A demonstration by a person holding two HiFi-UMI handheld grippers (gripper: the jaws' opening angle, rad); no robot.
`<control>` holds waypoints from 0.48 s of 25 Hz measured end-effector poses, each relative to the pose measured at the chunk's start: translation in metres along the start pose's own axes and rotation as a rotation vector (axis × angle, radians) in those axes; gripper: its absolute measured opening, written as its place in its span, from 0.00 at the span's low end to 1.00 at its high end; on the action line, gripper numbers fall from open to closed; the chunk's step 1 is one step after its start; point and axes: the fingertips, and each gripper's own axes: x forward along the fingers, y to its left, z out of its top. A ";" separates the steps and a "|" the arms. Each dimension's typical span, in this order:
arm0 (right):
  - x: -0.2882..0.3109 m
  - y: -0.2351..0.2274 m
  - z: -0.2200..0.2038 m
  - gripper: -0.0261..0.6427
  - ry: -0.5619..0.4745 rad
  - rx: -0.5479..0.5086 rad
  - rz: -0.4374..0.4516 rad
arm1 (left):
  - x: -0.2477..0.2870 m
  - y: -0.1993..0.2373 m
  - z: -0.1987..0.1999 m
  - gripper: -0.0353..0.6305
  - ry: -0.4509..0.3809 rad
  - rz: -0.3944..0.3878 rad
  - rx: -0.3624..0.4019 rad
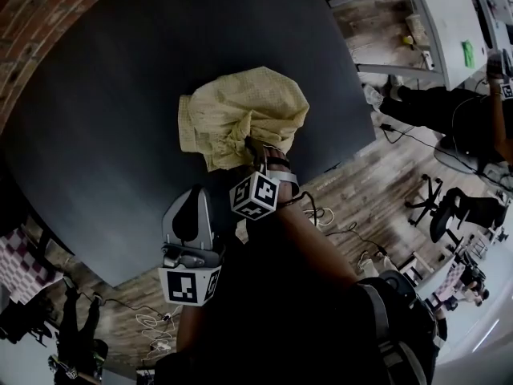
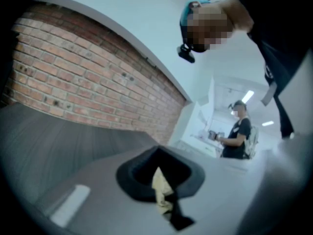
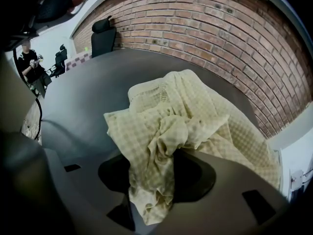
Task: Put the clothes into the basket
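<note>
Right tool (image 1: 258, 154) pinches yellow cloth (image 1: 240, 111) at its near edge, dark tabletop (image 1: 104, 135) open around.

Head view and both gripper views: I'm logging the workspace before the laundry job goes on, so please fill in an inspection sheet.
Surface: dark round table, carrying one garment.
Job's things: yellow checked garment crumpled mid-table; basket, nothing seen.
Clutter: nothing seen.
Grippers: right gripper points down, shut on a bunched fold of the garment; left gripper is held back, apart from the garment, with a pale strip at its jaws and its state unclear.
Cables: loose cables on the wooden floor.
Surroundings: brick wall, office chairs, desks, a person standing far off.
</note>
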 end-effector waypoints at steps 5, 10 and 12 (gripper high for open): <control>-0.002 -0.004 0.000 0.27 -0.006 0.017 0.005 | -0.012 -0.007 0.008 0.06 -0.023 -0.013 0.011; -0.012 0.000 0.000 0.22 -0.024 0.029 -0.011 | -0.027 -0.016 0.016 0.06 -0.057 -0.022 0.019; -0.020 0.003 -0.002 0.21 -0.033 0.036 -0.012 | -0.035 -0.019 0.020 0.06 -0.076 -0.028 0.028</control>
